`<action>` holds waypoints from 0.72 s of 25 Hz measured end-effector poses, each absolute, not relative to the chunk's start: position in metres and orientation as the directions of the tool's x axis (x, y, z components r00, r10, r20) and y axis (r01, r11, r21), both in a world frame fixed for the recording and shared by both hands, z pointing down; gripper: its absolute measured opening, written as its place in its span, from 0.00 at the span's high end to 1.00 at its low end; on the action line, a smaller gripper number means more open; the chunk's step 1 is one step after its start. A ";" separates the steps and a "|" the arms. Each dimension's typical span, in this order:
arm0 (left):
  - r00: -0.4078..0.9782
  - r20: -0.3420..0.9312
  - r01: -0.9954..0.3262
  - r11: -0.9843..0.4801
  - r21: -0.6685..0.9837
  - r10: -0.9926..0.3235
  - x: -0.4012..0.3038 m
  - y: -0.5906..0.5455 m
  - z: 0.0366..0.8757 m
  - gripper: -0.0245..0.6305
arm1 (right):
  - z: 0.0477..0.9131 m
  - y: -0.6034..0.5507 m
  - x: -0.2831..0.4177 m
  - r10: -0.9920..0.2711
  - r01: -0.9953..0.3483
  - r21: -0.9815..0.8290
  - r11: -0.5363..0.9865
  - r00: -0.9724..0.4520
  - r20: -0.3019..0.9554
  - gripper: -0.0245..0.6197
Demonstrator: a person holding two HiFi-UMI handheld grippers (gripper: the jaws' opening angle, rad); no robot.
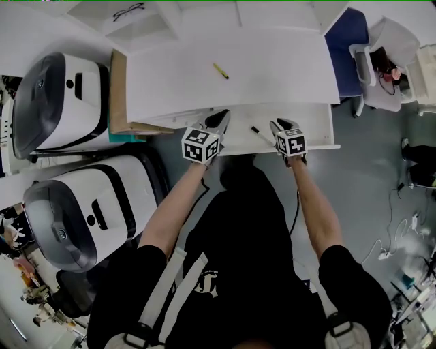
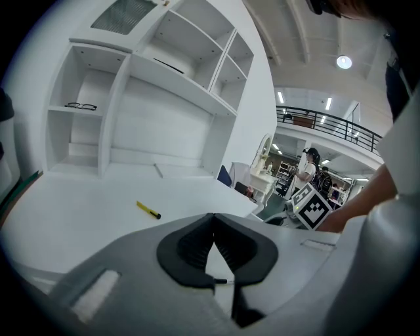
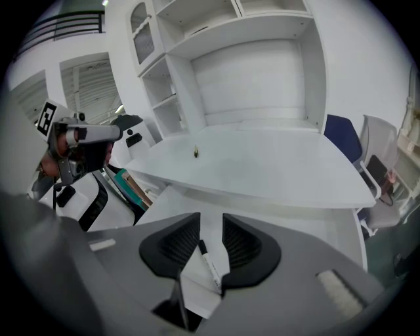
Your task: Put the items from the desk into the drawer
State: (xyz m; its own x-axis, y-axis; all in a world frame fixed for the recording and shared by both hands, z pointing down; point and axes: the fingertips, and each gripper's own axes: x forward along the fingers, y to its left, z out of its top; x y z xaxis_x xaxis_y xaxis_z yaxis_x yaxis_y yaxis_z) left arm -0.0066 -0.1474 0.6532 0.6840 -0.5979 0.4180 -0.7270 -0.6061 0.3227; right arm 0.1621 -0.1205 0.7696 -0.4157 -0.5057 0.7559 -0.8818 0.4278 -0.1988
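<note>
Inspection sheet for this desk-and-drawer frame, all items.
Surface: white desk; white drawer pulled open below its front edge.
Job's things: yellow pen on the desk; black-capped white marker in the drawer.
Clutter: black-framed glasses on a shelf.
Grippers: left gripper shut, empty; right gripper open, marker between its jaws, unpressed.
Cables: white cords on the floor, right.
Surroundings: blue chair; two white-and-black machines at left.

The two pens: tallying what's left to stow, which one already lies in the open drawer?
The white marker with a black cap, lying in the pulled-out white drawer; the yellow pen lies up on the white desktop.
</note>
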 end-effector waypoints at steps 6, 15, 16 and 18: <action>0.685 0.385 -0.726 -0.619 0.299 -0.618 -0.008 -0.160 0.627 0.96 | 0.724 -0.147 0.159 -0.585 -0.884 -0.180 0.431 -0.426 0.690 0.85; 0.694 0.286 -0.720 -0.644 0.259 -0.661 -0.008 -0.183 0.568 0.96 | 0.638 -0.185 0.157 -0.702 -0.885 -0.125 0.449 -0.436 0.563 0.96; 0.694 0.275 -0.720 -0.646 0.255 -0.665 -0.009 -0.185 0.562 0.96 | 0.629 -0.188 0.156 -0.712 -0.885 -0.120 0.451 -0.437 0.549 0.96; 0.692 0.254 -0.722 -0.647 0.247 -0.676 -0.011 -0.188 0.550 0.96 | 0.609 -0.194 0.156 -0.734 -0.885 -0.109 0.453 -0.440 0.518 0.96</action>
